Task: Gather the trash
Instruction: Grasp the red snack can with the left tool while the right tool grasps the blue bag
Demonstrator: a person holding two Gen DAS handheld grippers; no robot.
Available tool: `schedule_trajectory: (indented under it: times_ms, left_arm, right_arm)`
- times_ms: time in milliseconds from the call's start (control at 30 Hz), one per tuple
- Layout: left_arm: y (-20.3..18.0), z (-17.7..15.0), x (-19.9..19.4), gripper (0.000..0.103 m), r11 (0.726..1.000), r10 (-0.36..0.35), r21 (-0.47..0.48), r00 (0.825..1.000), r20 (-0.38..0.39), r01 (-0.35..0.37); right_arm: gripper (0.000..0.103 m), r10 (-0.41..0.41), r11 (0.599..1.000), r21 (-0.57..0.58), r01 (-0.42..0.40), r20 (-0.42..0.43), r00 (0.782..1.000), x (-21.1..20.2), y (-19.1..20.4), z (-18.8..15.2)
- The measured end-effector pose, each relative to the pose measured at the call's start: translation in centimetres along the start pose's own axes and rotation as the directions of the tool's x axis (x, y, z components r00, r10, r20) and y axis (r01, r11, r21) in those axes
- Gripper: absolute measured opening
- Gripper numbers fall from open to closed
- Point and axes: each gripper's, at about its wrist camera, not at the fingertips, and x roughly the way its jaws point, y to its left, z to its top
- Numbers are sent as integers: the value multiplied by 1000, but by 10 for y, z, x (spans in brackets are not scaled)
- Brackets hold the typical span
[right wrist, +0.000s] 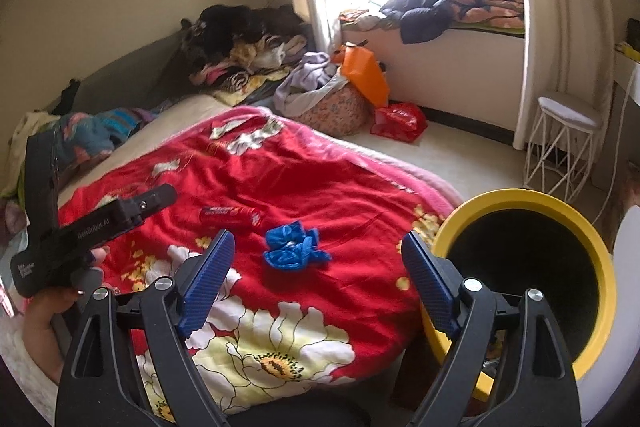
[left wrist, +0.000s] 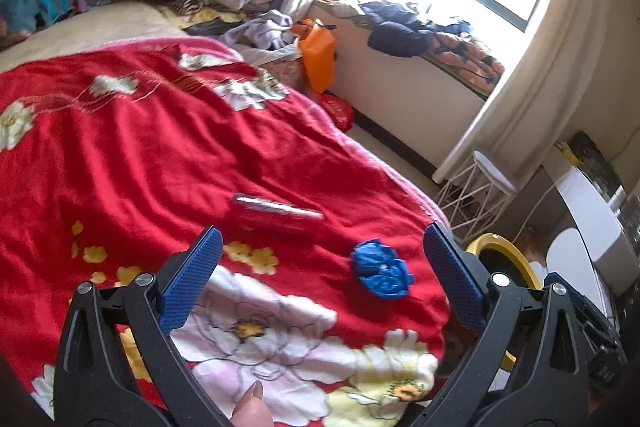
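A crumpled blue glove (left wrist: pixel 381 271) lies on the red flowered blanket (left wrist: pixel 120 147), with a red foil wrapper (left wrist: pixel 276 214) just beyond it. My left gripper (left wrist: pixel 320 239) is open and empty above the blanket, the glove between its fingers' line of sight. In the right wrist view the blue glove (right wrist: pixel 295 245) and red wrapper (right wrist: pixel 230 216) lie ahead of my right gripper (right wrist: pixel 318 247), which is open and empty. A yellow-rimmed black bin (right wrist: pixel 524 279) stands at the bed's right side, and shows in the left wrist view (left wrist: pixel 500 255). The left gripper's body (right wrist: pixel 92 227) shows at left.
Piled clothes (right wrist: pixel 248 47) sit at the bed's head. A fabric basket (right wrist: pixel 332 103), orange bag (right wrist: pixel 366 69) and red bag (right wrist: pixel 398 121) stand on the floor beyond. A white wire stool (right wrist: pixel 560 147) stands by the curtain. Clothes cover the window sill (right wrist: pixel 452 7).
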Motion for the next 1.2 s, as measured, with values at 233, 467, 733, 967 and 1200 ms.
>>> schedule_trajectory:
  times_ms: [233, 467, 733, 967, 1200]
  left_arm:
    - [29, -2, 15, 92, 997, 10, -77, 999, -49, -14]
    - [46, -7, 32, 82, 989, -23, -150, 995, -99, 8]
    - [54, -4, 61, 67, 963, -107, -261, 983, -146, 66]
    - [58, -8, 98, 64, 931, -174, -352, 961, -213, 91]
    - [65, -3, 113, 64, 893, -183, -443, 962, -201, 77]
  right_arm:
    - [83, 26, 999, -28, -29, -80, 996, 38, 10, -4]
    - [83, 33, 998, -55, -41, -139, 990, 70, 16, -9]
    - [83, 42, 995, -81, -59, -195, 980, 103, 21, -12]
    - [82, 43, 992, -101, -74, -280, 959, 140, 23, -18]
    - [34, 77, 991, -74, -111, -365, 928, 165, 22, -29]
